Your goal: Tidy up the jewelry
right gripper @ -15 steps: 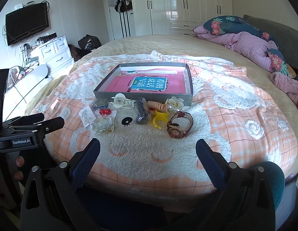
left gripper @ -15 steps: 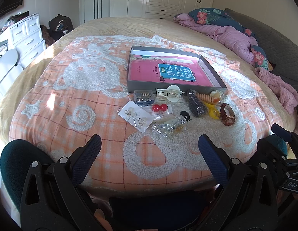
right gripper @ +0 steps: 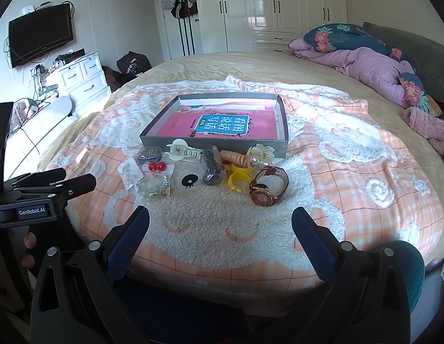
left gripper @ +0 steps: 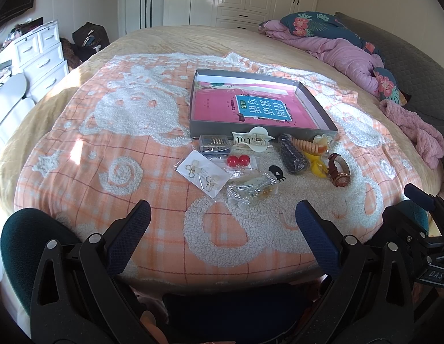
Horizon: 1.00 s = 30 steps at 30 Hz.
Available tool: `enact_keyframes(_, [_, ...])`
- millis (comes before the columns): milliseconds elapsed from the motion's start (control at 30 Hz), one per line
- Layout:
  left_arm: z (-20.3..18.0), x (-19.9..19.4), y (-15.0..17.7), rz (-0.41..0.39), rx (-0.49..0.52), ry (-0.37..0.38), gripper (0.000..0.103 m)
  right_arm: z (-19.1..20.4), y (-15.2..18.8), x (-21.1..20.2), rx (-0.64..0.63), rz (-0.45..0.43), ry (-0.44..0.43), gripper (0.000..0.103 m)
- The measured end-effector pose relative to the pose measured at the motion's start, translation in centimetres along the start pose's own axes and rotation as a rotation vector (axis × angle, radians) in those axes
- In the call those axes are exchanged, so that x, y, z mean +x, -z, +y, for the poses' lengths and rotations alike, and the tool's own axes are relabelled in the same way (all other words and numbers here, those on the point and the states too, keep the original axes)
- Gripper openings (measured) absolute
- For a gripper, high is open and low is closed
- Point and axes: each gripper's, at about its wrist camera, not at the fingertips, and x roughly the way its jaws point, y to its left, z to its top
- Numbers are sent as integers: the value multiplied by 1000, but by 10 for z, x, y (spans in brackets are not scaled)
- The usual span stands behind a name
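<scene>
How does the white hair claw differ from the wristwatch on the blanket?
The white hair claw is pale plastic; the wristwatch has a brown strap and a rose-gold face. The hair claw lies right against the grey tray; the wristwatch lies nearer the camera, apart from the tray, beside the yellow rings. Both lie outside the tray, ungrasped.

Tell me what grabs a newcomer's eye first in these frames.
The grey tray with a pink book inside sits mid-bed on the orange plaid blanket. Along its near edge lies a row of trinkets, with the brown-strapped watch at the right end. Both open tongs, left and right, hover at the bed's near edge.
</scene>
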Motion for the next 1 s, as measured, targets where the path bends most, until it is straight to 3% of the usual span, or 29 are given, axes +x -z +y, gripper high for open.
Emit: enact_keyframes(1000, [19,14,-2,36,-45,-23,95,-5,-6,15,9,15,-2,99])
